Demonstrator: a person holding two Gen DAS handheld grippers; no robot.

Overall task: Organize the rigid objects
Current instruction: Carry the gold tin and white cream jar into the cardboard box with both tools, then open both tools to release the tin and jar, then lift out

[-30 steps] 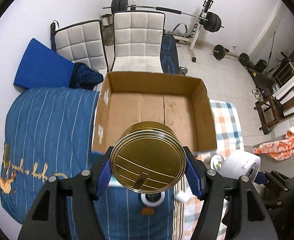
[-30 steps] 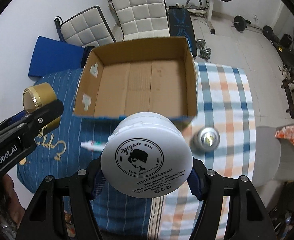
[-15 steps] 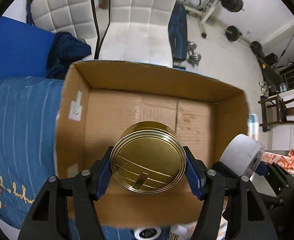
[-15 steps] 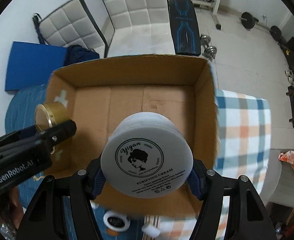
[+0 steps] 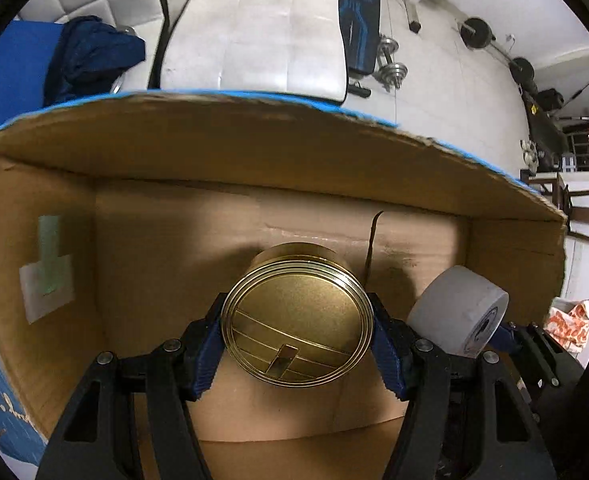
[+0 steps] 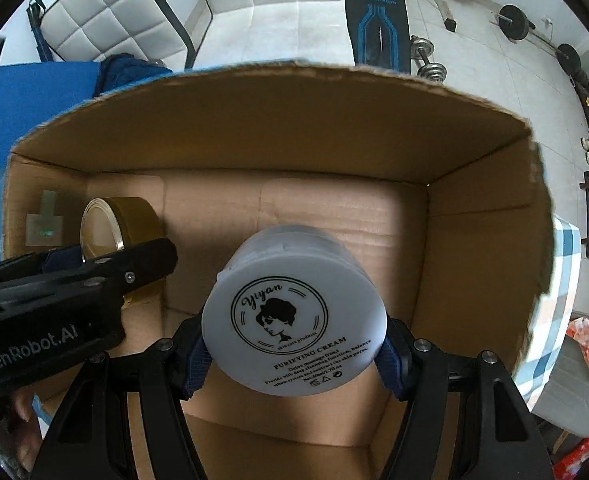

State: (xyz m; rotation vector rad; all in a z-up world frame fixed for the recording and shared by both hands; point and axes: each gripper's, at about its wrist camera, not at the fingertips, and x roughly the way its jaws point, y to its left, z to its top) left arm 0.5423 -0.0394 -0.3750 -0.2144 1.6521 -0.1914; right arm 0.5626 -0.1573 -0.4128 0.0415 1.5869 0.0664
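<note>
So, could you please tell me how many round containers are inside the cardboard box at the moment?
2. The gold round metal tin is gripped by the left hand-held gripper near the box's left side; the white round plastic cream jar is gripped by the right hand-held gripper mid-box. Nothing else shows.

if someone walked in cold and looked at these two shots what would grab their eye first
Most likely the gold tin, clamped between the left gripper fingers, and the white cream jar with its printed face logo, clamped in the right gripper. Both hang side by side inside the open cardboard box, tin nearer its left wall. Behind the box, white quilted chairs and gym weights fill the room.
</note>
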